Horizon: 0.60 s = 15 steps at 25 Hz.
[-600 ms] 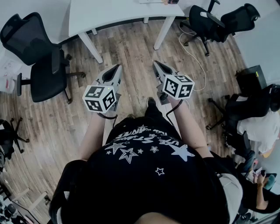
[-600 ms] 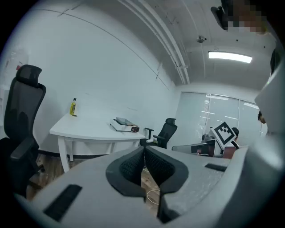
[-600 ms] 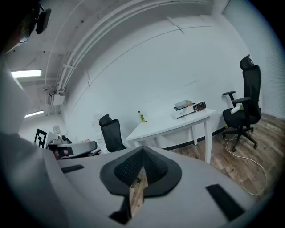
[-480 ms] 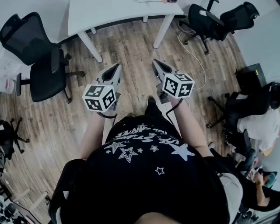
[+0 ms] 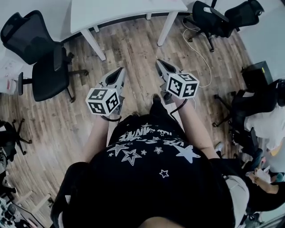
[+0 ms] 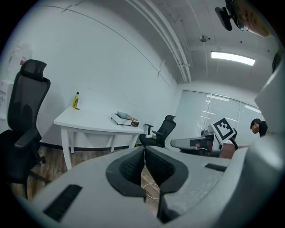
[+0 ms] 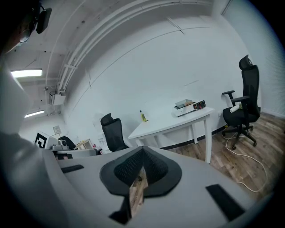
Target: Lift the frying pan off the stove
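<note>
No frying pan or stove shows in any view. In the head view a person in a black star-print shirt holds both grippers out over a wooden floor. My left gripper (image 5: 119,71) points forward at chest height, its jaws together with nothing between them. My right gripper (image 5: 159,63) is beside it, likewise shut and empty. In the left gripper view the dark pads (image 6: 144,167) meet, and the right gripper's marker cube (image 6: 224,129) shows at the right. In the right gripper view the pads (image 7: 140,168) are closed too.
A white table (image 5: 124,11) stands ahead, with a yellow bottle (image 6: 76,100) and a flat device (image 6: 124,118) on it. Black office chairs stand at the left (image 5: 38,62) and the back right (image 5: 222,20). A cable (image 5: 200,58) trails over the floor. Another person (image 5: 267,124) sits at the right.
Both grippers have held almost still; the view has shifted slightly, and the person seated at the right has moved a little.
</note>
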Motion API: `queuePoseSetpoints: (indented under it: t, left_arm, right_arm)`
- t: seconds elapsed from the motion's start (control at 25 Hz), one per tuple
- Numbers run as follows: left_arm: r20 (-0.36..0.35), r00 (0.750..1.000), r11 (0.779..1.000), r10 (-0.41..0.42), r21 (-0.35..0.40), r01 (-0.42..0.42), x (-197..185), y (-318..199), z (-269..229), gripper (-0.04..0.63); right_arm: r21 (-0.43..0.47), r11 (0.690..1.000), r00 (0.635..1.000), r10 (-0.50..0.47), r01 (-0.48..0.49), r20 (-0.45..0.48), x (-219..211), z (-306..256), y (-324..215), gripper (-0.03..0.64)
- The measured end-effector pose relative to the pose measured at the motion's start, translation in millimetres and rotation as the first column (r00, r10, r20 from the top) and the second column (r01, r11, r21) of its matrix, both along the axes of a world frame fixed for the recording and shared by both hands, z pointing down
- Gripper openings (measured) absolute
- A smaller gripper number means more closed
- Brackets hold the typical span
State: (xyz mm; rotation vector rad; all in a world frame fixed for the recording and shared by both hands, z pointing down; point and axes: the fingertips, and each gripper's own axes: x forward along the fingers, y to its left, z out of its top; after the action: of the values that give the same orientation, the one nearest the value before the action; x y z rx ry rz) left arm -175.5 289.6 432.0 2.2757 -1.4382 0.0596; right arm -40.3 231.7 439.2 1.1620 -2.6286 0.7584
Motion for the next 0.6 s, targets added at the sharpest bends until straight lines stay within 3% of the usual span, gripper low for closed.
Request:
queuePoseSetpoints:
  t: [0.28,0.6]
  left_arm:
    - [-0.001,1.0,1.0,0.009,-0.017,-0.009,3,4,9,0.012]
    - [0.011,1.0,1.0,-0.003,-0.026,0.004,14,-44,11,0.012]
  right_arm:
    - [-0.018,0.999,0.999,0.043,-0.043,0.022,12,9,2,0.008]
    - [-0.071,0.995,0.994,0.078,-0.073,0.072,29,25,-44,0.008]
